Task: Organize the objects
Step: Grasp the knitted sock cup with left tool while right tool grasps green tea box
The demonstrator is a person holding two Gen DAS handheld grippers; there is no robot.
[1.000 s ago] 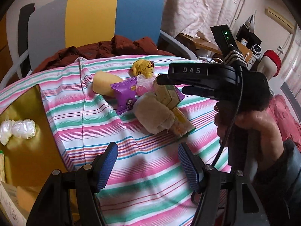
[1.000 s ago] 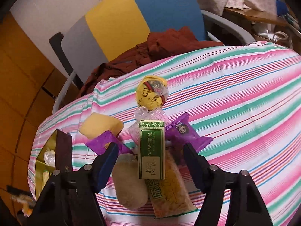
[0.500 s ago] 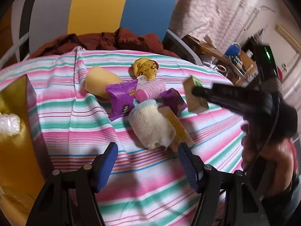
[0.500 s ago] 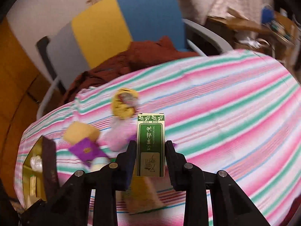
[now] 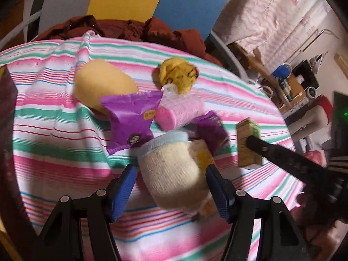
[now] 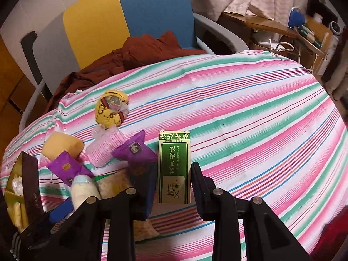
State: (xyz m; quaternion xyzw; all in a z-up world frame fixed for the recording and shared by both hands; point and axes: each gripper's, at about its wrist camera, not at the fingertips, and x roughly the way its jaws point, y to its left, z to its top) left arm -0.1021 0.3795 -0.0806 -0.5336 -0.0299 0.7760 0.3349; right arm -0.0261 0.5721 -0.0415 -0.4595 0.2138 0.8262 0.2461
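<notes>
A pile of small items lies on the striped tablecloth (image 6: 250, 108). In it are a cream knitted roll (image 5: 174, 174) with a pale blue rim, a purple snack packet (image 5: 130, 119), a second purple packet (image 5: 208, 128), a pink roll (image 5: 178, 113), a yellow sponge (image 5: 102, 84) and a yellow patterned ball (image 5: 178, 76). My left gripper (image 5: 171, 187) is open, its blue pads on either side of the cream roll. My right gripper (image 6: 174, 184) is shut on a green essential-oil box (image 6: 174, 165), held right of the pile. The left wrist view shows this box (image 5: 248, 143) too.
A gold box (image 6: 13, 187) with a dark lid (image 6: 30, 184) stands at the table's left edge. A chair (image 6: 121, 17) with a yellow and blue back holds a rust-brown garment (image 6: 141, 52) behind the table. A cluttered desk (image 6: 293, 28) stands at the far right.
The right gripper closed on the green box and carried it right, out of the pile. The left gripper moved forward until its pads flank the cream roll.
</notes>
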